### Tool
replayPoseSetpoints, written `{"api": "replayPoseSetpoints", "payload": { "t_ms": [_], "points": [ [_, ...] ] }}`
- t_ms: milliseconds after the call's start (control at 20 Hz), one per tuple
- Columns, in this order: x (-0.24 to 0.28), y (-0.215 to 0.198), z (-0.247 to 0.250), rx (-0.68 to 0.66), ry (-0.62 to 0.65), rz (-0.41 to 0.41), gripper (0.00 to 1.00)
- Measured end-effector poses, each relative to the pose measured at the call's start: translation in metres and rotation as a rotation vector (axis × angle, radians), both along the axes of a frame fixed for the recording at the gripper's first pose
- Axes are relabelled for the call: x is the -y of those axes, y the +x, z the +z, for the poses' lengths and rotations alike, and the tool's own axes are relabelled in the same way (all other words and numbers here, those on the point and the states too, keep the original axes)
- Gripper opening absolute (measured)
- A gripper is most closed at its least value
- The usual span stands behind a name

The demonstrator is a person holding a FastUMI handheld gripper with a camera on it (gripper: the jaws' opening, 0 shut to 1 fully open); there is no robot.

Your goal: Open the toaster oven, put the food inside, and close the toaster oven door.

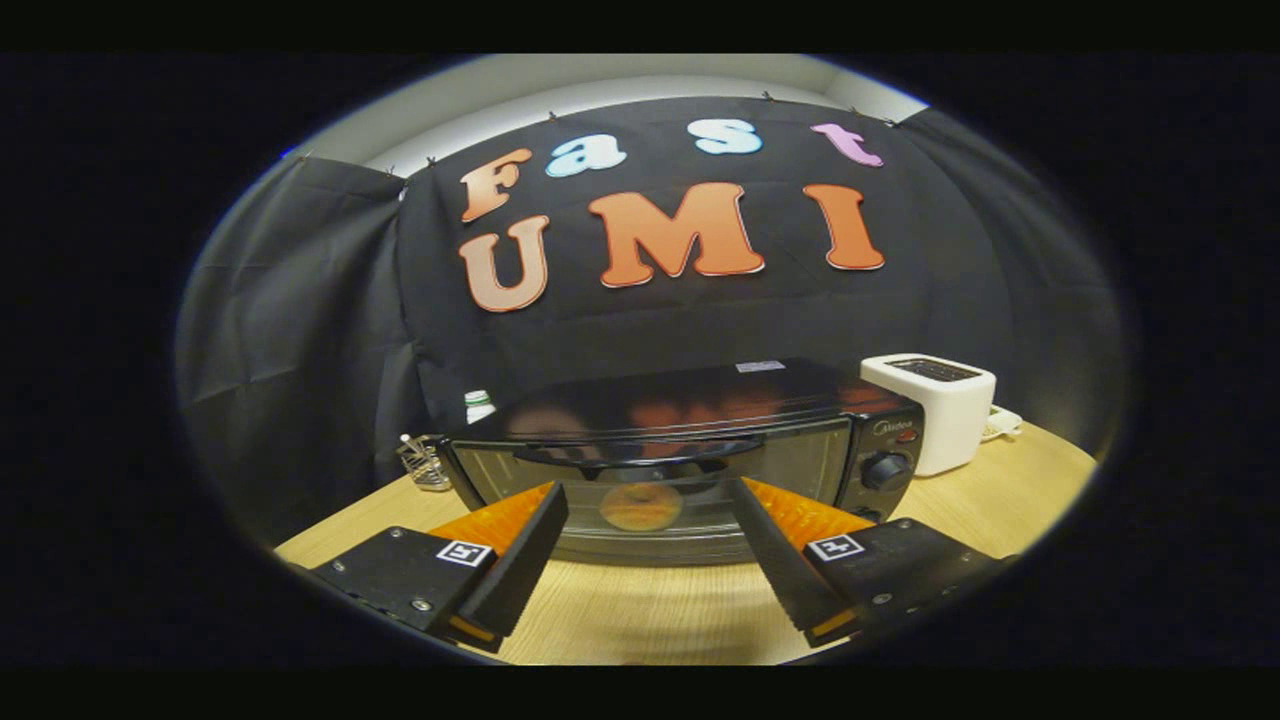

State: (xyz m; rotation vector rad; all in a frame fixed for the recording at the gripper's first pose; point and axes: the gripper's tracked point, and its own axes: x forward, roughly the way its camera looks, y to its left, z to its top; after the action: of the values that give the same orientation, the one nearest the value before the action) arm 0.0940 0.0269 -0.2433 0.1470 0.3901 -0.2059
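A black toaster oven (690, 450) stands on the wooden table (650, 610) just ahead of my fingers. Its glass door is shut, with the dark handle (640, 452) running across the top of the glass. Through the glass I see a round, golden-brown piece of food (640, 506), like a bagel or doughnut, lying inside. My gripper (648, 520) is open and holds nothing; the two fingers stand wide apart a short way in front of the door, one on each side of the food seen behind the glass. Control knobs (886, 470) sit on the oven's right panel.
A white pop-up toaster (935, 410) stands to the right of the oven, with a small white thing behind it. Left of the oven are a small wire holder (428, 465) and a bottle with a green cap (479, 404). Bare table lies between my fingers and the oven.
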Motion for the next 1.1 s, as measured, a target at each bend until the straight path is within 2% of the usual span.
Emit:
{"api": "replayPoseSetpoints", "payload": {
  "t_ms": [250,600,1100],
  "points": [
    [-0.009,-0.023,0.026,0.048,-0.030,0.040,0.98],
    [-0.012,-0.074,0.101,0.169,-0.126,0.119,0.98],
    [0.016,-0.143,0.200,0.283,-0.295,0.139,0.98]
  ]
}}
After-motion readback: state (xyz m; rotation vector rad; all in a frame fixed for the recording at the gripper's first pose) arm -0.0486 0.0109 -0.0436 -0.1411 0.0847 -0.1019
